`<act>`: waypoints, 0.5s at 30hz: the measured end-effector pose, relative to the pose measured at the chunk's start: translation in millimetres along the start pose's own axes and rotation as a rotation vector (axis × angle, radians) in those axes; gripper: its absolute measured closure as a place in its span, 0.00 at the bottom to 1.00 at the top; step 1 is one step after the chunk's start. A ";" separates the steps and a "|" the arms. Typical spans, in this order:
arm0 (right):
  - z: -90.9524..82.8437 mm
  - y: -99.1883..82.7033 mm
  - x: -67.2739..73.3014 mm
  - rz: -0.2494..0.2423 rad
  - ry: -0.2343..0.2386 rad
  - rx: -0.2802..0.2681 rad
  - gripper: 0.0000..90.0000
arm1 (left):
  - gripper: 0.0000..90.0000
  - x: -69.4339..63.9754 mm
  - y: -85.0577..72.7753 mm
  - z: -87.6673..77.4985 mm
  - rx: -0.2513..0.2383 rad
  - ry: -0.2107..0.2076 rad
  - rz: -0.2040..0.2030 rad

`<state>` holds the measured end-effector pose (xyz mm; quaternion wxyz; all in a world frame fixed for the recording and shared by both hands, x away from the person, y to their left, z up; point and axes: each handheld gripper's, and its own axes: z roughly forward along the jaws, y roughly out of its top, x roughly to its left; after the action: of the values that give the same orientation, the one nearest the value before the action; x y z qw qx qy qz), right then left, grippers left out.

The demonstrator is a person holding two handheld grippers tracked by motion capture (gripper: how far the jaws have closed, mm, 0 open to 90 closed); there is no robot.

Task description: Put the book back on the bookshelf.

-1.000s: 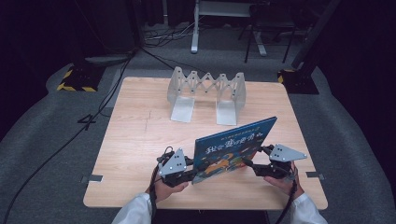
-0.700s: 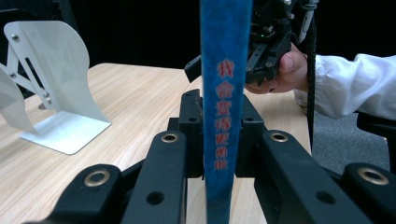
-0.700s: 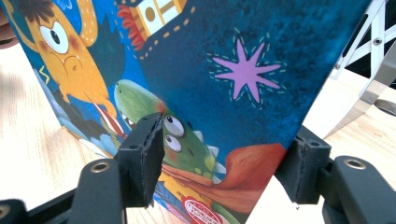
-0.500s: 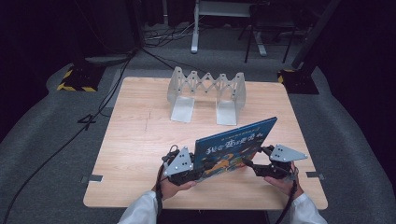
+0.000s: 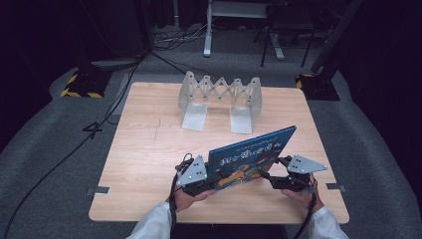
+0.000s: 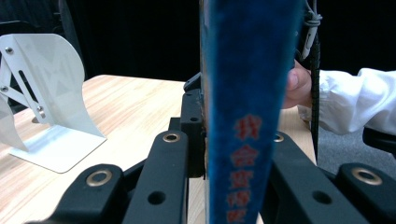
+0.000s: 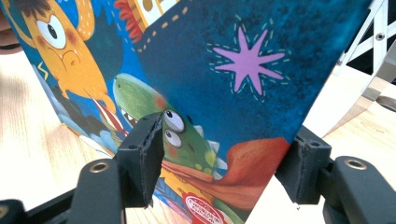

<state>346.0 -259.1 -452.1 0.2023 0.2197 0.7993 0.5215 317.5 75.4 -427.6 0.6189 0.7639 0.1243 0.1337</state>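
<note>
The table (image 5: 149,149) carries a rack (image 5: 221,99) beyond both grippers. The book (image 5: 249,157) stands tilted between them: the left gripper (image 5: 211,181) has just clamped its spine, the right gripper (image 5: 268,177) straddles a corner, its grip unclear. Next, probably lift toward the rack. The book's lower edge is hidden.

book (image 6: 247,93): covers hidden, spine text cut off | title (image 5: 251,149): too small to read
</note>
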 end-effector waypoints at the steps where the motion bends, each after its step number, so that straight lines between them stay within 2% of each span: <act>1: 0.3 -0.1 0.2 0.003 -0.001 -0.003 0.43 | 0.89 0.5 -1.0 0.3 -0.001 -0.004 -0.005; 2: 0.5 -0.1 0.4 0.003 -0.003 -0.005 0.43 | 0.89 0.5 -2.6 1.5 -0.002 -0.011 -0.015; 4: 0.3 -0.2 0.5 0.001 -0.005 -0.002 0.43 | 0.89 0.4 -5.6 3.2 0.004 -0.013 -0.004; 5: 0.1 -0.6 0.3 0.000 -0.003 -0.004 0.43 | 0.90 0.7 -6.0 3.3 -0.001 -0.021 -0.017; 10: 0.3 -6.2 -0.3 -0.003 -0.002 0.033 0.40 | 0.92 0.5 -3.6 4.2 0.012 -0.010 -0.006; 15: -2.1 -14.4 -4.5 0.020 -0.007 0.063 0.38 | 0.92 3.2 -2.9 4.8 0.017 0.004 -0.008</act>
<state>346.5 -268.4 -464.2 0.1930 0.2359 0.8124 0.4971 322.1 72.8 -431.2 0.6128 0.7683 0.1297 0.1315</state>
